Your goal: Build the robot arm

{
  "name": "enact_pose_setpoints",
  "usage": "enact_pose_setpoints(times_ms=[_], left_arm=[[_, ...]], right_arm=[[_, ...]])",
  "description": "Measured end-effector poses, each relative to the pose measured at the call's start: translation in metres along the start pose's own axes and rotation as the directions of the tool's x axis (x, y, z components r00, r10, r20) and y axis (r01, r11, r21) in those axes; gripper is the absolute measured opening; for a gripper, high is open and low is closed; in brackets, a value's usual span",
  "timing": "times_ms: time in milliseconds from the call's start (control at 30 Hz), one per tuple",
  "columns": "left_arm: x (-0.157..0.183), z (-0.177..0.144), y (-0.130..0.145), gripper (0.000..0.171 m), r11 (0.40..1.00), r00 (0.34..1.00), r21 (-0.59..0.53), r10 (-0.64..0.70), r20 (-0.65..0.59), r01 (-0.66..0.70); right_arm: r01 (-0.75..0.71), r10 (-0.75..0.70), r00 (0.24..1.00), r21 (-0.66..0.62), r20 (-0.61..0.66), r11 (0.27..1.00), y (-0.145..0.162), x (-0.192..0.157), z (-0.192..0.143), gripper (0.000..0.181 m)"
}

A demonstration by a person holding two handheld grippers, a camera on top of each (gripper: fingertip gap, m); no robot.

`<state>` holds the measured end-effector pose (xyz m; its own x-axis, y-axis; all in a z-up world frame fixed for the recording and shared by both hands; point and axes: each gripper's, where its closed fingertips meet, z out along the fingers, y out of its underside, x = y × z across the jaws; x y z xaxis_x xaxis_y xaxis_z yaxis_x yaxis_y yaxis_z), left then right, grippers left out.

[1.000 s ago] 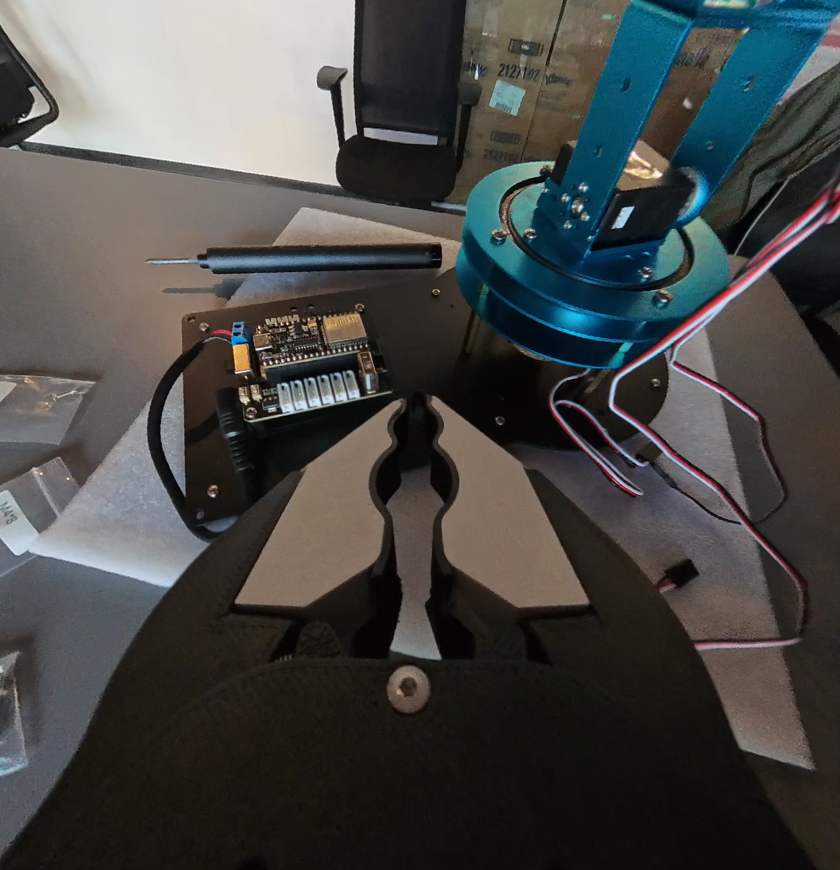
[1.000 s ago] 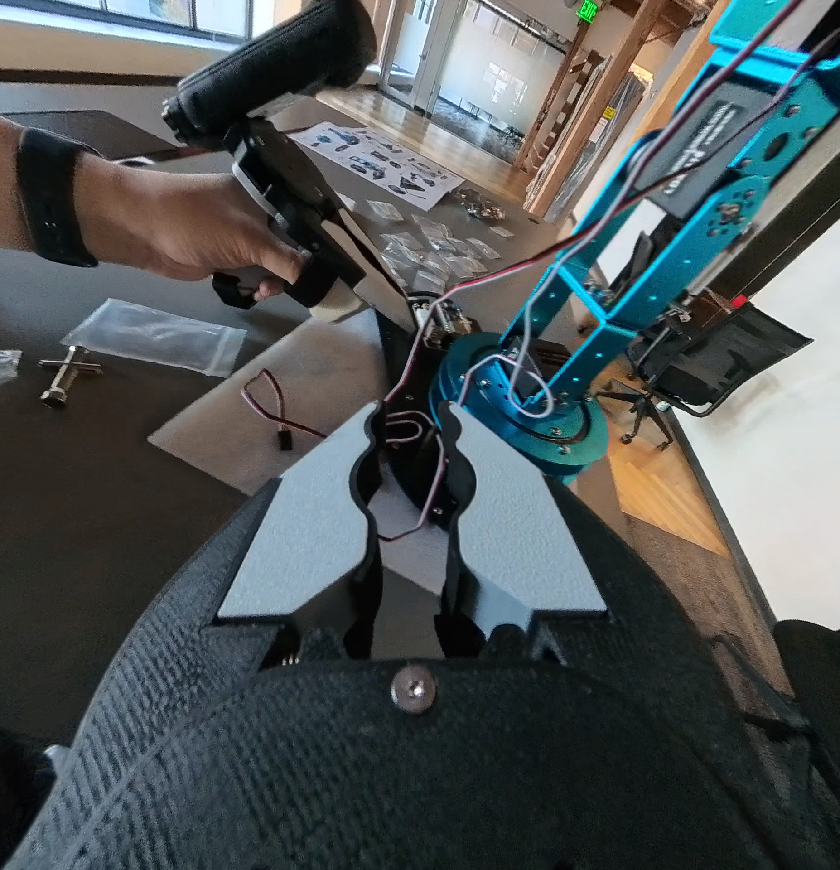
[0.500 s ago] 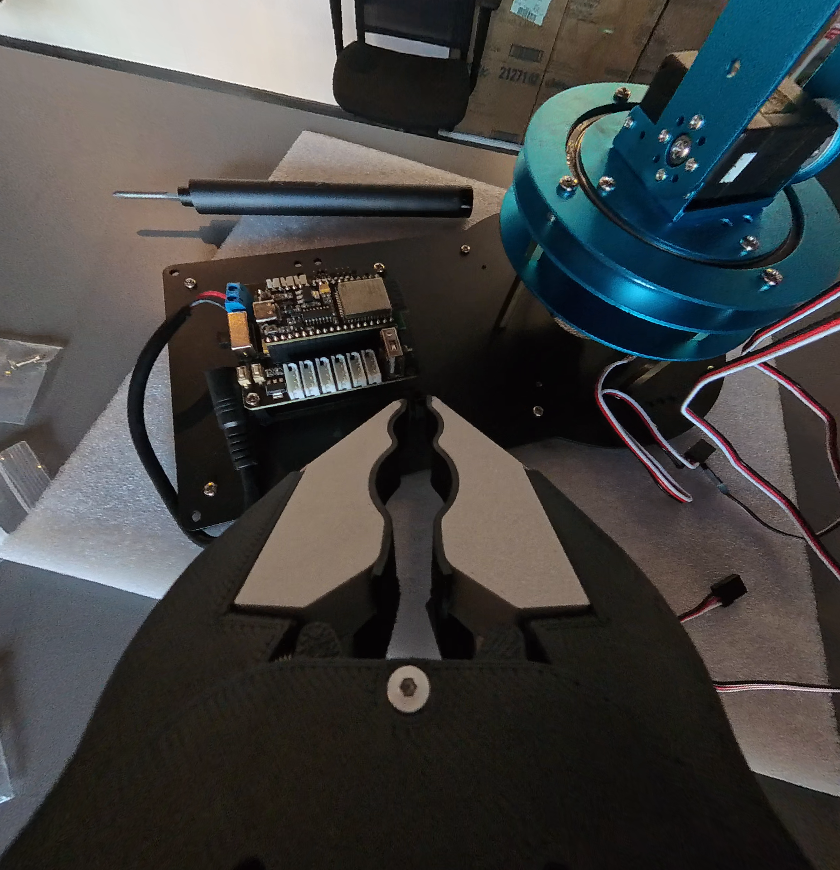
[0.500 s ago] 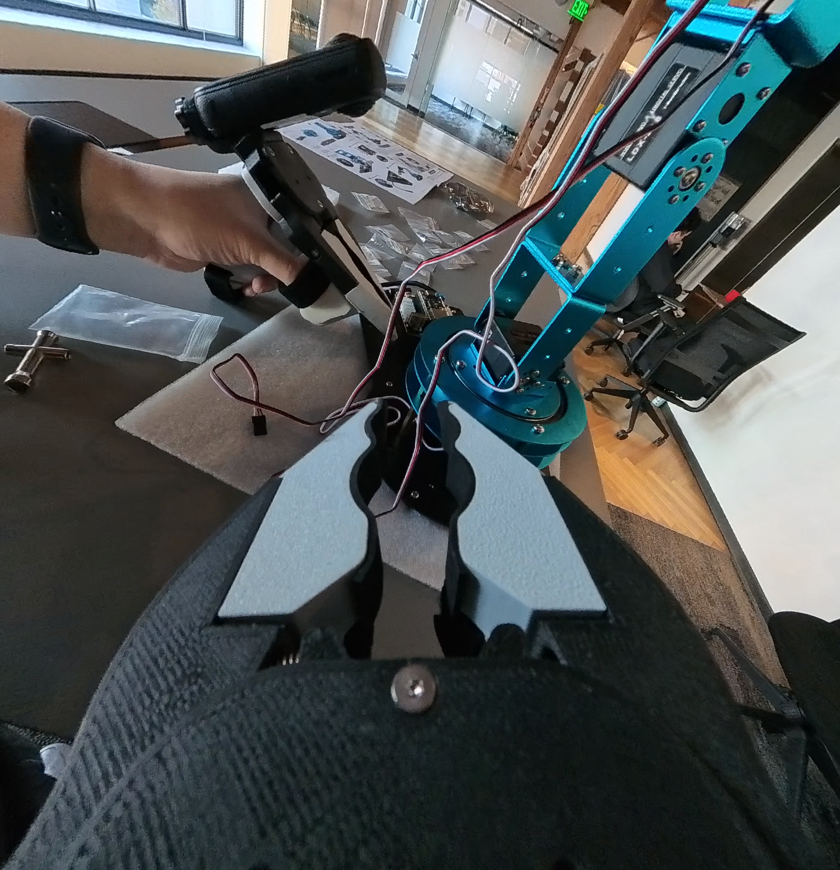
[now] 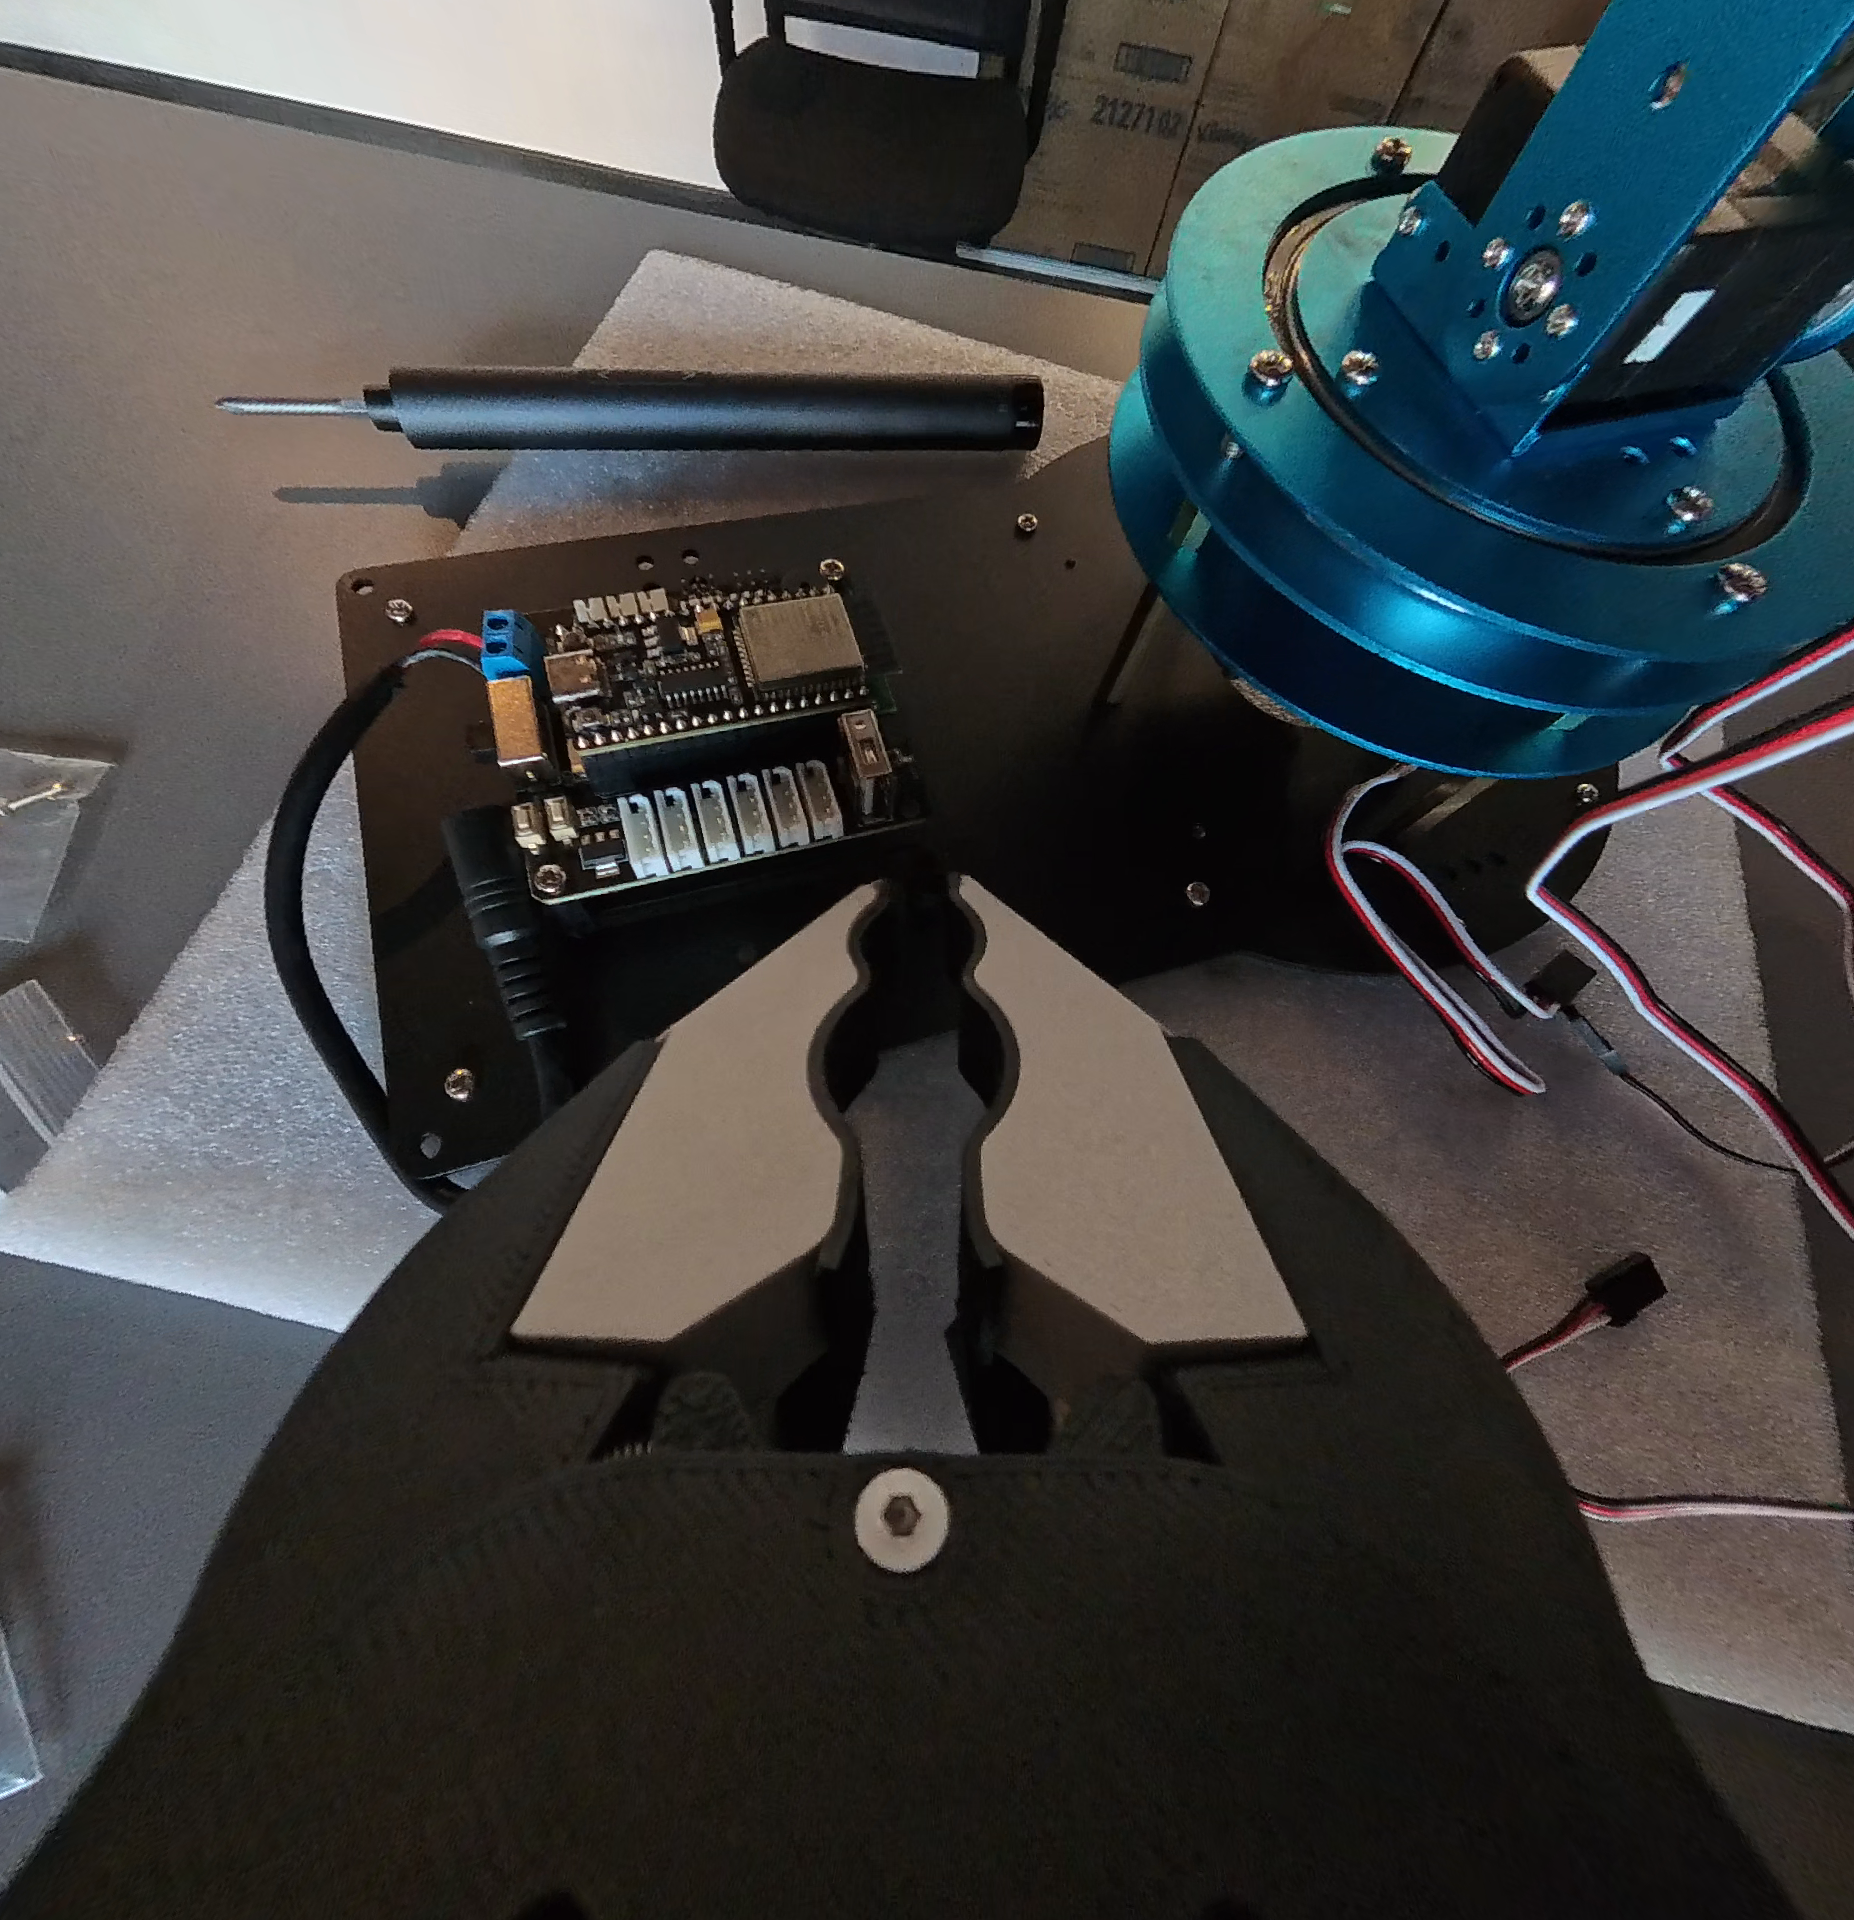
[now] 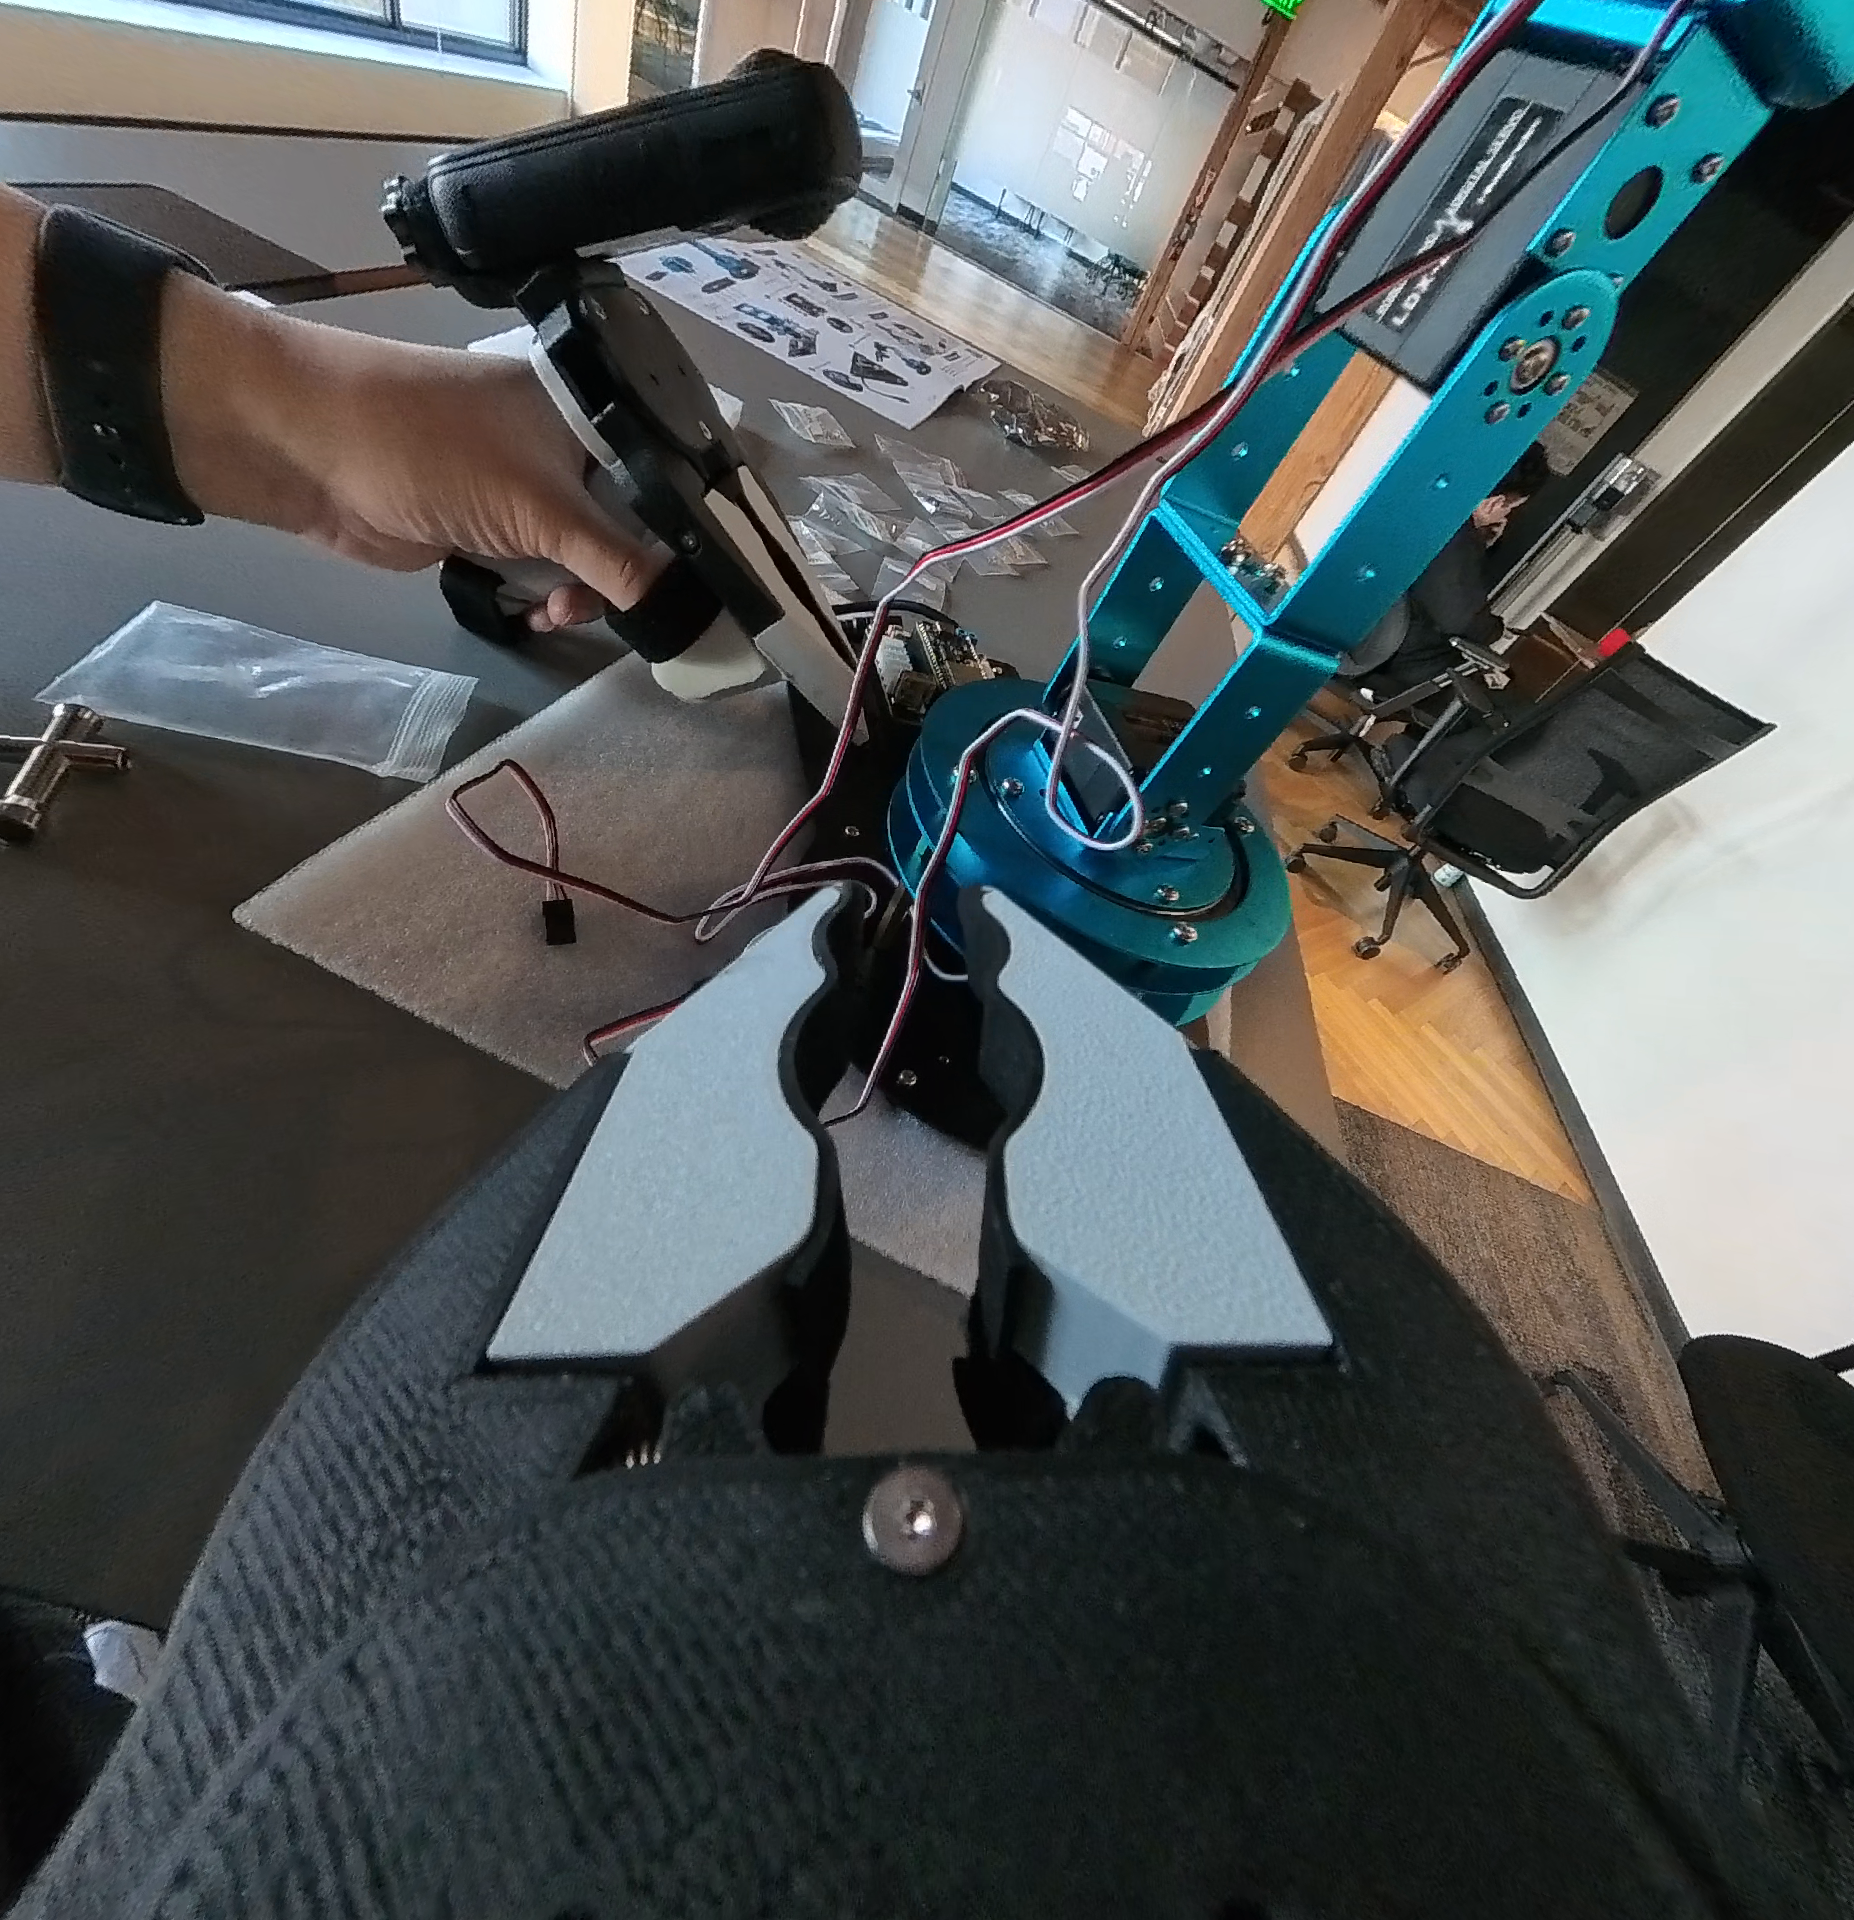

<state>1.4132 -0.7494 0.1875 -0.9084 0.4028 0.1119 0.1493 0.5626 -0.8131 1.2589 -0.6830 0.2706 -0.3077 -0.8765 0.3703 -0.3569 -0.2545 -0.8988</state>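
A black baseplate [image 5: 1006, 644] lies on a foam sheet [image 5: 227, 1091] and carries a circuit board [image 5: 694, 727] with a row of white sockets and a blue turntable [image 5: 1422, 644] with a blue bracket arm [image 6: 1266, 582]. My left gripper [image 5: 920, 883] is shut and empty, its tips just in front of the board's socket row. It also shows in the right wrist view [image 6: 840, 655], held by a hand [image 6: 383, 457]. My right gripper [image 6: 902, 899] is open, close to the turntable base, with red-white-black servo wires [image 6: 902, 831] running between its fingers.
A black screwdriver [image 5: 694, 416] lies behind the board. A loose wire connector [image 5: 1629, 1278] rests on the foam. Plastic bags [image 6: 258, 686] and a metal cross wrench [image 6: 40, 769] lie on the dark table. A printed sheet [image 6: 819, 322] and several small bags lie farther off. Office chairs [image 6: 1525, 790] stand beyond the table edge. Left tips to right tips: about 20 cm. My left gripper is the nearer one to the black screwdriver [image 5: 694, 416]: about 12 cm, against 25 cm.
My left gripper has moved down and closer to the circuit board. My right gripper has drawn back a little, so more of the blue arm and wires shows.
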Motion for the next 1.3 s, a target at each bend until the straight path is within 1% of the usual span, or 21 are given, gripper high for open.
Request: enact_pose_setpoints(times_ms=[367,500,633,700,800,867,933,1000,1033,1100,1133,1200,1233,1300], left_arm=[[0.0,0.0,0.0,0.01,1.0,1.0,-0.001,-0.009,-0.001,0.009],[0.0,-0.003,0.001,0.016,1.0,1.0,0.005,-0.021,-0.001,0.021],[0.004,-0.017,0.005,0.018,1.0,1.0,0.007,-0.02,-0.002,0.02],[0.004,-0.031,0.008,0.014,1.0,1.0,0.015,-0.003,0.007,0.003],[0.002,-0.056,0.013,0.011,0.999,1.0,0.034,-0.016,-0.006,0.016],[0.0,-0.074,0.012,0.009,0.997,1.0,0.07,-0.024,-0.019,0.026],[-0.003,-0.093,0.012,0.008,0.995,0.999,0.095,-0.019,-0.026,0.021],[-0.004,-0.11,0.012,0.006,0.994,0.999,0.11,0.0,-0.036,0.003],[-0.005,-0.117,0.013,0.005,0.994,0.999,0.112,0.01,-0.036,-0.006],[-0.006,-0.129,0.013,0.004,0.993,0.999,0.119,0.028,-0.038,-0.023],[-0.007,-0.134,0.013,0.004,0.991,0.999,0.127,0.036,-0.038,-0.031],[-0.007,-0.139,0.014,0.001,0.989,0.998,0.141,0.056,-0.039,-0.05],[-0.007,-0.138,0.017,0.001,0.989,0.997,0.14,0.06,-0.043,-0.054],[-0.003,-0.132,0.021,0.005,0.989,0.995,0.137,0.06,-0.078,-0.049]], right_arm=[[0.011,-0.011,1.0,-0.008,0.003,1.0,0.002,-0.002,0.0,0.018],[0.013,-0.013,1.0,-0.012,0.007,1.0,0.003,-0.003,0.0,0.018],[0.001,-0.001,1.0,-0.004,0.023,1.0,-0.001,-0.011,0.001,0.018],[-0.042,0.042,0.997,0.011,0.059,0.999,-0.009,-0.024,0.005,0.018],[-0.12,0.12,0.988,0.001,0.095,0.993,-0.023,-0.053,0.021,0.017],[-0.123,0.125,0.99,-0.038,0.06,0.992,-0.032,-0.066,0.041,0.019],[-0.039,0.044,0.998,-0.11,0.049,0.993,-0.039,-0.082,0.064,0.017],[0.098,-0.104,0.994,-0.212,-0.017,0.972,-0.036,-0.083,0.087,0.012],[0.136,-0.149,0.988,-0.256,-0.032,0.957,-0.035,-0.084,0.098,0.013],[0.177,-0.205,0.978,-0.339,-0.048,0.924,-0.027,-0.086,0.116,0.024],[0.191,-0.22,0.975,-0.369,-0.039,0.909,-0.023,-0.089,0.122,0.025],[0.183,-0.201,0.979,-0.371,-0.01,0.91,-0.022,-0.101,0.128,0.017],[0.167,-0.181,0.983,-0.345,-0.01,0.924,-0.026,-0.105,0.126,0.016],[0.154,-0.167,0.986,-0.252,-0.029,0.955,-0.04,-0.108,0.116,0.015]])
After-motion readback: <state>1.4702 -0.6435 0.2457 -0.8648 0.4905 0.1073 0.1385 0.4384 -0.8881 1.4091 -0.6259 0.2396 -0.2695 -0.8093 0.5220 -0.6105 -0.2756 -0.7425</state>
